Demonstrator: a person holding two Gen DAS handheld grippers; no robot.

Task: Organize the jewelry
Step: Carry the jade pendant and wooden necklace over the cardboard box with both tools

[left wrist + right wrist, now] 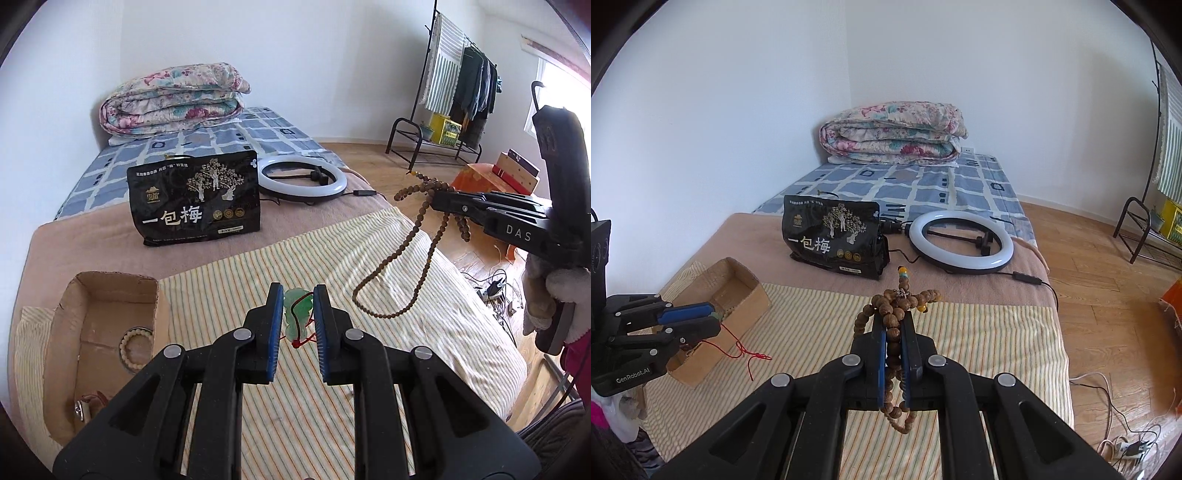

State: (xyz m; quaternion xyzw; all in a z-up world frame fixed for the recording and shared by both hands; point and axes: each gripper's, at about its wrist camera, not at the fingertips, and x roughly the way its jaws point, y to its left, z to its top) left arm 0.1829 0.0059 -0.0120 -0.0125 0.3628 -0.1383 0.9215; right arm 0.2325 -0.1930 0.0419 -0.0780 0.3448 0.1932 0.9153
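l gripper (298,314) clamps pendant (297,310), r gripper (894,334) clamps beads (895,306); dangling loops may snag box (107,295) rim left of l gripper.

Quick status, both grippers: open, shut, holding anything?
Left gripper: shut on the green pendant.
Right gripper: shut on the wooden bead necklace.

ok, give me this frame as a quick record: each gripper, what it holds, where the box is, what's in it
left gripper: shut on green pendant, its red cord trailing
right gripper: shut on wooden bead strand, loops hanging free
cardboard box: open, on striped cloth, left of left gripper
box contents: cream bead bracelet; small metal item at near end, unclear
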